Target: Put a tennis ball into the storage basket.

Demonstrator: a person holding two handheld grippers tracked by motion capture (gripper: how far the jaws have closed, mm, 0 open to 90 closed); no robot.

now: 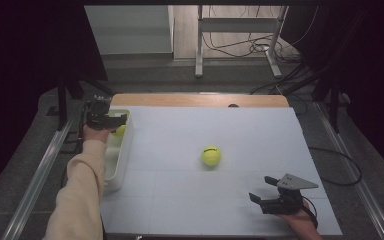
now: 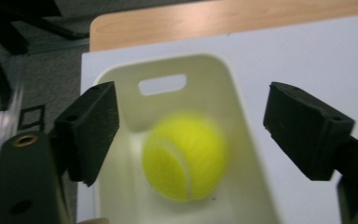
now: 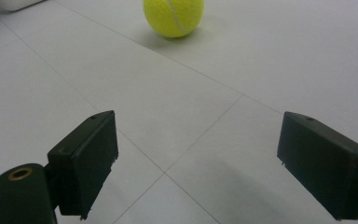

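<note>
tennis ball sits blurred inside the white bin at the desk's left edge, right under the left tongs, which are spread with the ball between the jaws but clear of both pads. second tennis ball lies mid-desk, well apart from the right tongs, also spread wide, pinching nothing, near the front right corner.

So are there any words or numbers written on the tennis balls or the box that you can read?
Tennis ball on the table: a small dark mark on its top, too small and blurred to read.
Tennis ball in the bin: blurred, with a white seam and no letters to make out.
White bin: no words, labels or numbers on the parts in sight.
White table cover: none.
</note>
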